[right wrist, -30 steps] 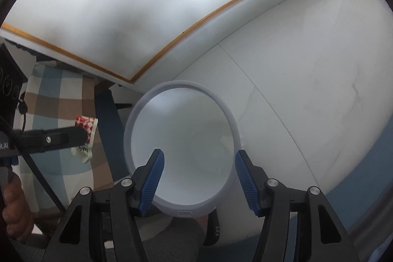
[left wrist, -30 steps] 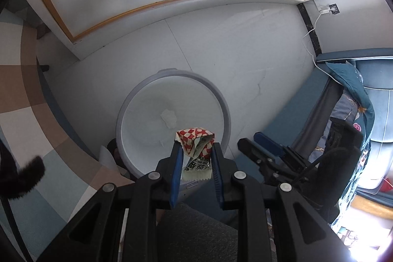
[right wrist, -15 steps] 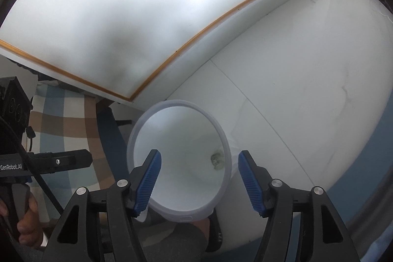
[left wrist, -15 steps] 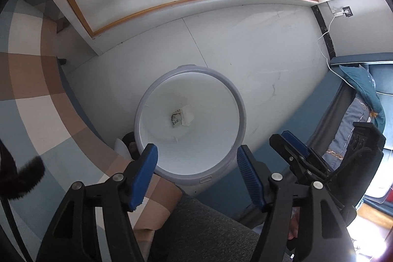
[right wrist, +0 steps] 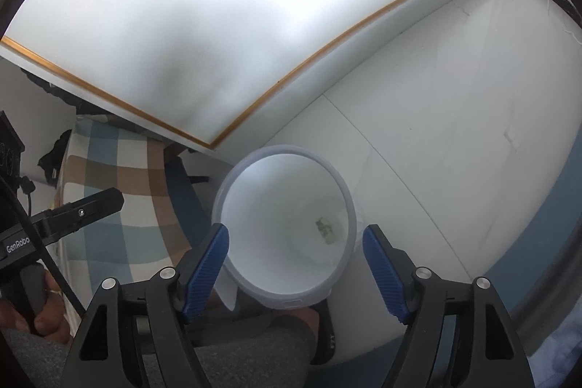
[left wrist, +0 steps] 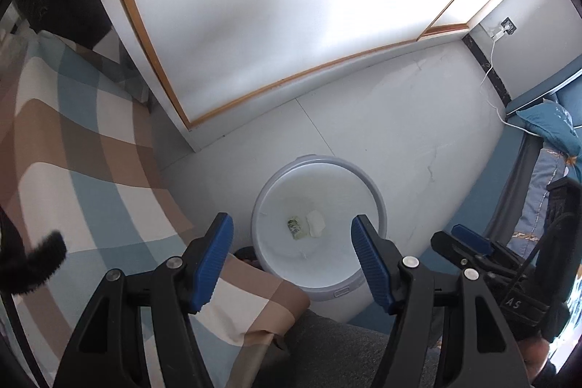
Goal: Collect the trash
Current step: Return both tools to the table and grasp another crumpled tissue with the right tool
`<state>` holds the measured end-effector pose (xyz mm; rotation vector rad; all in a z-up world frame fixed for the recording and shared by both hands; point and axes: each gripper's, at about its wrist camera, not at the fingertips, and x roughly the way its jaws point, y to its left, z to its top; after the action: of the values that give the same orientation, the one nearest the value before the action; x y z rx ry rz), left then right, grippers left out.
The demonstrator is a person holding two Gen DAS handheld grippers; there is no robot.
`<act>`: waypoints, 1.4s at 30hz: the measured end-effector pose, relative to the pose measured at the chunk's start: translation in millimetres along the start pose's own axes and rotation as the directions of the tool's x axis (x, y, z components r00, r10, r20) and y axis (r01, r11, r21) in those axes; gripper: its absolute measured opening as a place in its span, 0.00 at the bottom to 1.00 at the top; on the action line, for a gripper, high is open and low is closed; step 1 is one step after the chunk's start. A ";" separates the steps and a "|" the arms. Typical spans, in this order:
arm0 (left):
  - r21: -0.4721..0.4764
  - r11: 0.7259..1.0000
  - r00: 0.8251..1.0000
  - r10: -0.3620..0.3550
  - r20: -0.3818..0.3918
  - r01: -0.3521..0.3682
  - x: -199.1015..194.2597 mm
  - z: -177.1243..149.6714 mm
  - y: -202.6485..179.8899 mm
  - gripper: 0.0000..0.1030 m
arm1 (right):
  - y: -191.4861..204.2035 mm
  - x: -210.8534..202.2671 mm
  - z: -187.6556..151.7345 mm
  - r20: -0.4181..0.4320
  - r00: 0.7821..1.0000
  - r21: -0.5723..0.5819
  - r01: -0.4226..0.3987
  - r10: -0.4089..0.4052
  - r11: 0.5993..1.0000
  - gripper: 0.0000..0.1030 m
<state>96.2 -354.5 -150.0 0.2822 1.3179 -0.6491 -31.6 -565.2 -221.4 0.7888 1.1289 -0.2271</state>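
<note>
A round white trash bin (left wrist: 374, 206) stands on the white floor; it also shows in the right wrist view (right wrist: 232, 191). On its bottom lie a small printed wrapper (left wrist: 295, 228) and a white crumpled piece (left wrist: 315, 223); the wrapper also shows in the right wrist view (right wrist: 325, 230). My left gripper (left wrist: 291, 257) is open and empty, held above the bin's near side. My right gripper (right wrist: 295, 262) is open and empty over the bin's near rim. The right gripper's fingers (left wrist: 469, 244) show at the right of the left wrist view.
A plaid blue, brown and cream cloth (left wrist: 72, 170) covers a surface left of the bin, also in the right wrist view (right wrist: 120, 177). A wood-trimmed white panel (left wrist: 291, 6) stands behind. Blue bedding (left wrist: 549, 130) lies at the right. My grey-trousered leg (left wrist: 327, 351) is below.
My left gripper opened and let go of the red-checked wrapper, which now lies on the bin's bottom. Both grippers have pulled back and up, so the bin looks smaller.
</note>
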 end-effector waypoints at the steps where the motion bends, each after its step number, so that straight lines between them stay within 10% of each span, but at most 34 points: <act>1: 0.005 1.000 1.000 0.008 0.013 -0.008 -5.3 -2.1 -0.1 0.62 | 3.2 -4.4 0.7 0.010 1.000 0.005 -0.004 0.004 1.000 0.75; 13: -0.100 0.993 0.961 0.084 0.264 -0.060 -97.2 -21.7 42.6 0.78 | 78.0 -83.6 1.1 0.213 0.976 -0.127 0.072 -0.043 0.989 0.79; 22: -0.216 0.970 0.844 0.205 0.495 -0.110 -182.7 -65.4 89.1 0.91 | 174.7 -146.7 -8.6 0.348 0.933 -0.283 0.011 0.092 0.959 0.84; 32: -0.389 0.914 0.719 0.346 0.602 -0.114 -242.9 -124.0 172.2 0.92 | 300.5 -171.1 -66.2 0.435 0.837 -0.558 -0.038 0.332 0.829 0.98; 42: -0.545 0.823 0.661 0.499 0.561 -0.158 -259.0 -188.4 261.4 0.92 | 375.2 -133.1 -114.5 0.293 0.854 -0.681 -0.129 0.430 0.720 0.99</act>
<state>70.3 27.1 7.0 -0.1086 0.6169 -0.0646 29.4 -249.9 40.3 0.2527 0.5666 0.2470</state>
